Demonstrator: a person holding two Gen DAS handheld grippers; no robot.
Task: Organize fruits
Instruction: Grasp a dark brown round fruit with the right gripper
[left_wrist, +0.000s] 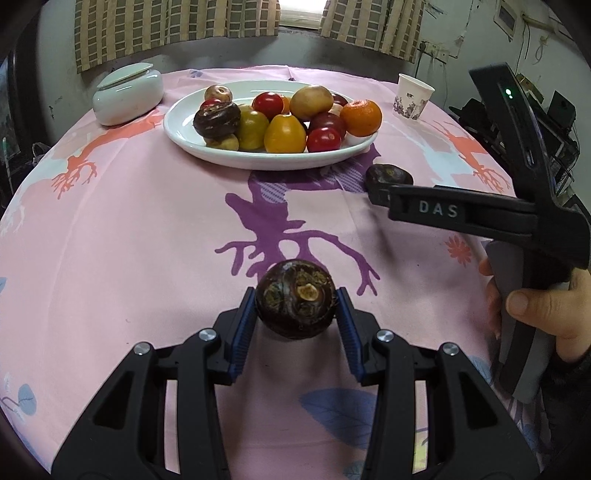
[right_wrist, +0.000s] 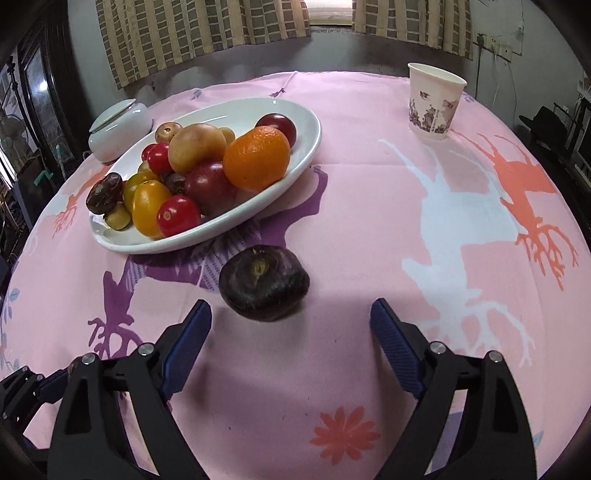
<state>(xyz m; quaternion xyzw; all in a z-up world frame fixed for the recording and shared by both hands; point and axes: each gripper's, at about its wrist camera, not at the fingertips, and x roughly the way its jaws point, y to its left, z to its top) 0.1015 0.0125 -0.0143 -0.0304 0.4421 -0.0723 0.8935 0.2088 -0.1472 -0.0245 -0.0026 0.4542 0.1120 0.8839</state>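
My left gripper (left_wrist: 295, 314) is shut on a dark brown water chestnut (left_wrist: 295, 299) and holds it above the pink cloth, short of the white oval plate (left_wrist: 207, 147). The plate holds several fruits: an orange (left_wrist: 361, 118), red and yellow tomatoes, potatoes-like brown fruits and another dark chestnut (left_wrist: 217, 120). A second loose dark chestnut (right_wrist: 264, 282) lies on the cloth just in front of my open right gripper (right_wrist: 291, 317), slightly left of its middle. It also shows in the left wrist view (left_wrist: 389, 175), behind the right gripper's fingers (left_wrist: 406, 201). The plate (right_wrist: 310, 147) lies beyond it to the left.
A white lidded ceramic jar (left_wrist: 127, 94) stands left of the plate. A patterned paper cup (right_wrist: 434, 101) stands at the back right. The round table's edge curves away on all sides, with curtains and a wall behind.
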